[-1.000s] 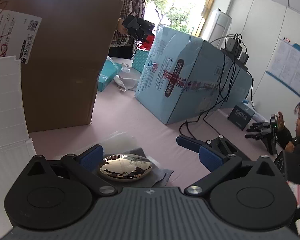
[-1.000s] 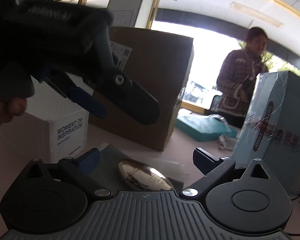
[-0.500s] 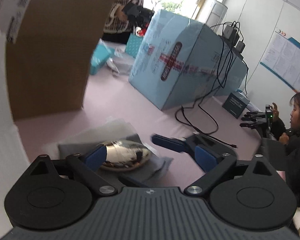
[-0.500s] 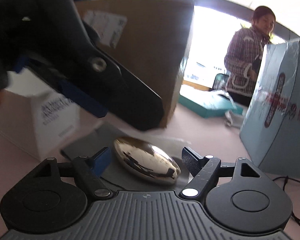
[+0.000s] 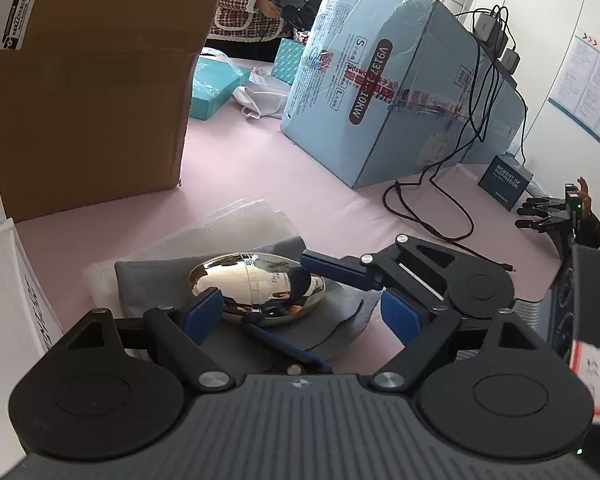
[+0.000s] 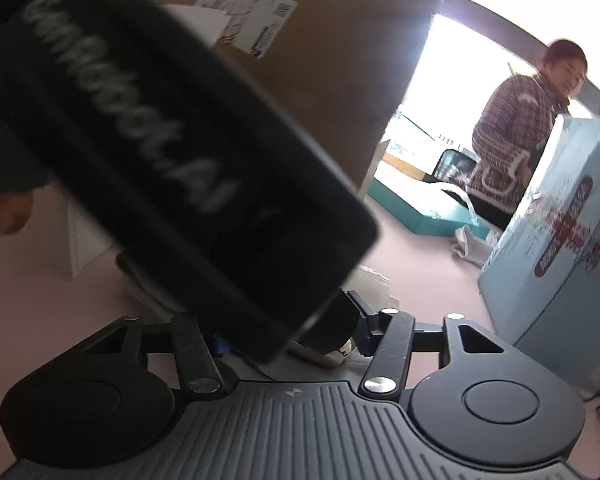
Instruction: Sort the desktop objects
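Chrome: one egg-shaped case (image 5: pixel 256 288), two tools around it

Chrome egg-shaped case (image 5: pixel 256 288), grey cloth (image 5: pixel 328 320), pink table (image 5: pixel 300 192), brown carton (image 5: pixel 100 80), light-blue box (image 5: pixel 380 92).

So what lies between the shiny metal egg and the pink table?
In the left wrist view, a grey cloth lies under the egg, on clear plastic.
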Demonstrator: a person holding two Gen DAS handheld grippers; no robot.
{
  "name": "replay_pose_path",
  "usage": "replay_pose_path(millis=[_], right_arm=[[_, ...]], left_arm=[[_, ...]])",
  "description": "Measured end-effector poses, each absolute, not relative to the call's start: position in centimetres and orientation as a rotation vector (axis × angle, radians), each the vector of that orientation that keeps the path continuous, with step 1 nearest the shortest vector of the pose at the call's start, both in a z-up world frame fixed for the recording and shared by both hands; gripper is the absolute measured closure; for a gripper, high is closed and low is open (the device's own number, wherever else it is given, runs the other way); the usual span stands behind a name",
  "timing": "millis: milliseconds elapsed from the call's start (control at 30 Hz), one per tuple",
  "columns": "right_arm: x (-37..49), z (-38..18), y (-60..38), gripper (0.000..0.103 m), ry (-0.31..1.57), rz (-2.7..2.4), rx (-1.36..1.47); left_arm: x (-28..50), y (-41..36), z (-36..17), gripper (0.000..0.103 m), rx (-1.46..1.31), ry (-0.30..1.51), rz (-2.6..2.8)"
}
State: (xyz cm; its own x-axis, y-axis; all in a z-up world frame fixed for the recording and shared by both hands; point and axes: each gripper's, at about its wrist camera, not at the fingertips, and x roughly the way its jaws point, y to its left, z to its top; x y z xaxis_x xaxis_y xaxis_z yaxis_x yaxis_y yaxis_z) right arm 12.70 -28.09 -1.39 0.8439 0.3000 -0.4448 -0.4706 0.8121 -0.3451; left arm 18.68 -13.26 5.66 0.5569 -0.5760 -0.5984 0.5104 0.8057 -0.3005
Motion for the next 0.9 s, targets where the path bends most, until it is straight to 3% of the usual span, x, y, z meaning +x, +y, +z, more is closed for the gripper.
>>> replay_pose_path(millis=[33, 100, 133, 167, 233, 267, 300, 733, 900], right_arm=[[12.5, -1.3, -28.0, 0.061, 0.377, 0.429, -0.475], [12.4, -0.7, -28.1, 0.084, 0.372, 0.447, -0.472], [12.5, -0.5, -28.2, 0.086, 0.375, 0.445, -0.455], [12.7, -0.3, -28.3, 0.086, 0.378, 0.443, -0.439], [13.2, -0.6, -28.0, 0.071, 0.383, 0.406, -0.441], [13.5, -1.1, -27.5, 0.056, 0.386, 0.377, -0.480], [13.6, -1.5, -27.0, 0.052, 0.378, 0.363, -0.524], [15.7, -1.0, -24.0, 0.052, 0.351, 0.332, -0.630], [14.2, -1.3, -23.2, 0.064, 0.336, 0.351, -0.725]], left_arm=[[18.7, -13.3, 5.6, 0.018, -0.095, 0.742, -0.643], [18.7, -13.2, 5.7, 0.018, -0.097, 0.742, -0.645], [18.6, -13.1, 5.9, 0.019, -0.102, 0.736, -0.638], [18.6, -13.0, 6.0, 0.019, -0.108, 0.729, -0.628], [18.5, -12.6, 6.6, 0.018, -0.133, 0.703, -0.588], [18.5, -12.3, 6.9, 0.018, -0.146, 0.689, -0.571], [18.4, -12.0, 7.2, 0.018, -0.159, 0.678, -0.562], [19.0, -11.8, 6.9, 0.018, -0.206, 0.725, -0.587], [18.8, -11.8, 7.1, 0.018, -0.206, 0.712, -0.583]])
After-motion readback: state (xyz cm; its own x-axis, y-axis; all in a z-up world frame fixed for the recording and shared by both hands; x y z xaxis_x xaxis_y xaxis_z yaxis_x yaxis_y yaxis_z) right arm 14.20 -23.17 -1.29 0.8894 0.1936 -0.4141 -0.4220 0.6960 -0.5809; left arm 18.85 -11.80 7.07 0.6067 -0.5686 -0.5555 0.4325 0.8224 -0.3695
